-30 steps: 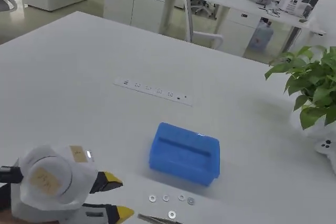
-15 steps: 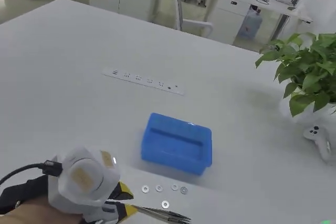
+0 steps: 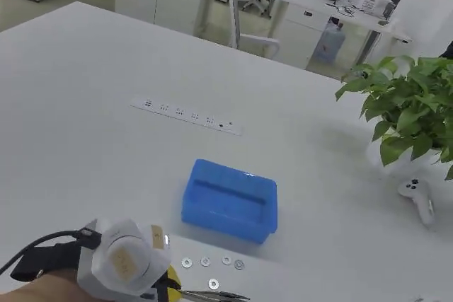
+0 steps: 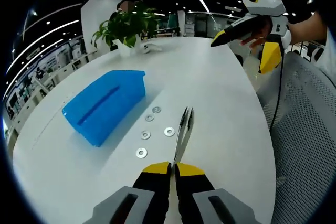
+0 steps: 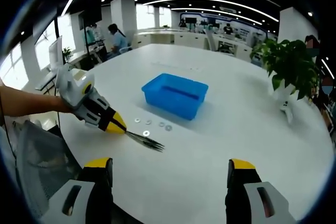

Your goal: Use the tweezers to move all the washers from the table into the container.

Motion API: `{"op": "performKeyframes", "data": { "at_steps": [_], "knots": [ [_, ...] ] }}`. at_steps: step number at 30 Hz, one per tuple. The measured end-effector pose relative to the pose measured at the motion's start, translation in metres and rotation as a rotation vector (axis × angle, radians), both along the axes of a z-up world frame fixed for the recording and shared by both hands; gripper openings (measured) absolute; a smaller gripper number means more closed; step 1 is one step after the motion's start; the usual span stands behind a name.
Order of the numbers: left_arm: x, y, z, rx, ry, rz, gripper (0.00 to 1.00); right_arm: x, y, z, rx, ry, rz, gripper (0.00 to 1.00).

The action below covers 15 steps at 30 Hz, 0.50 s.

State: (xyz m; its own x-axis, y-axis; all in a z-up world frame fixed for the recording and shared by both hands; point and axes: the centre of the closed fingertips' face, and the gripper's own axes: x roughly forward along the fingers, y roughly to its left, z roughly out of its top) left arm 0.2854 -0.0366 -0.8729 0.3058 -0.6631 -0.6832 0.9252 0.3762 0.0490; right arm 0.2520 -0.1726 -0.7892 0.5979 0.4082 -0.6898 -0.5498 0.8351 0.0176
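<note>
Several small metal washers (image 3: 205, 262) lie in a loose row on the white table (image 3: 85, 104), just in front of the blue container (image 3: 228, 199). My left gripper (image 4: 172, 167) is shut on the rear end of the slim metal tweezers (image 4: 184, 128). Their tips point past one washer (image 4: 169, 131) toward the container (image 4: 105, 103). In the head view the left gripper (image 3: 172, 286) sits at the bottom edge with the tweezers (image 3: 212, 295) sticking out to the right. My right gripper (image 5: 169, 166) is open and empty, well back from the washers (image 5: 149, 123); it also hangs raised in the left gripper view (image 4: 244, 48).
A potted plant (image 3: 410, 111) and a white controller (image 3: 417, 197) stand at the right side of the table. A flush socket strip (image 3: 187, 114) lies behind the container. A mesh chair (image 4: 310, 129) is beside the table's near edge.
My left gripper went from open to shut on the tweezers. The head camera has panned, so the whole scene has shifted left.
</note>
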Motion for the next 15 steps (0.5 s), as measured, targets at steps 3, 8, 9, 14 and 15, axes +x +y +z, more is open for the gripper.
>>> {"op": "performKeyframes", "data": {
  "at_steps": [3,8,9,14,15],
  "knots": [
    [-0.002,0.0,0.0,0.006,-0.006,-0.016,0.0,-0.001,0.002,0.001,0.005,-0.005,0.001,0.89],
    [-0.003,0.001,-0.001,0.018,-0.015,-0.027,0.01,-0.004,0.007,0.003,0.002,-0.009,0.013,0.89],
    [-0.003,0.001,-0.002,0.018,-0.008,-0.024,0.01,-0.005,0.008,0.004,0.003,-0.013,0.016,0.89],
    [-0.004,0.0,-0.002,0.017,0.0,-0.033,0.0,-0.007,0.009,0.003,0.005,-0.012,0.019,0.89],
    [-0.004,0.001,-0.002,0.021,0.0,-0.027,0.0,-0.007,0.011,0.004,0.007,-0.013,0.022,0.89]
  ]
}}
